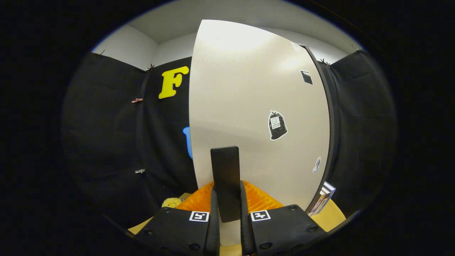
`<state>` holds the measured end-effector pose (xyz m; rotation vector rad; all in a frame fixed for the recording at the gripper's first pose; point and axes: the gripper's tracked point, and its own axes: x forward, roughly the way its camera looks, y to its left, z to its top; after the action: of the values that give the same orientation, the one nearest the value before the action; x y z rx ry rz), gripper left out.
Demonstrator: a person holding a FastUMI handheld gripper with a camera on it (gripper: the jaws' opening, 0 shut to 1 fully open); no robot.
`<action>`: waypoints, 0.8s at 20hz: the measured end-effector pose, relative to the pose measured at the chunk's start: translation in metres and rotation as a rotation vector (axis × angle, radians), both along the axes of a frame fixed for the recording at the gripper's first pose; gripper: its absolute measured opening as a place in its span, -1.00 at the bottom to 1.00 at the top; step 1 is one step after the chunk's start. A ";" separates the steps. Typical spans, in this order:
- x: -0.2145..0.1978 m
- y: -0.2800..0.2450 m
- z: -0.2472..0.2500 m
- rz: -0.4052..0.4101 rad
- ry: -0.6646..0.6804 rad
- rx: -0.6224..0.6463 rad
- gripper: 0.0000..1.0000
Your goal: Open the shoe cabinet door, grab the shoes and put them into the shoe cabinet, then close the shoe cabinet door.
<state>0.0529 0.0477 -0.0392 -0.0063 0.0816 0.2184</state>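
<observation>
The handle (pixel 225 183) stands upright between the fingers of the gripper (pixel 227 213), on the cabinet door (pixel 249 106) just ahead. A ridged object (pixel 259 201) lies on the table (pixel 332 215) beside the fingers.

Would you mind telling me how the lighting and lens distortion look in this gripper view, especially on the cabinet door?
In the gripper view, the cabinet door carries a soft bright glare near its top and dims toward the bottom; the fisheye bows its straight edges into curves; the gripper, fingers shut on the door handle, looks sharp; the black cloth beside it stays dark and underlit.
</observation>
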 end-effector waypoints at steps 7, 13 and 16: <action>-0.053 -0.056 0.012 0.059 0.005 -0.008 -0.46; -0.082 -0.109 0.020 0.017 0.007 -0.008 -0.47; -0.091 -0.130 0.024 -0.009 0.006 0.002 -0.48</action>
<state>-0.0380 -0.0820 -0.0150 -0.0036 0.0879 0.2098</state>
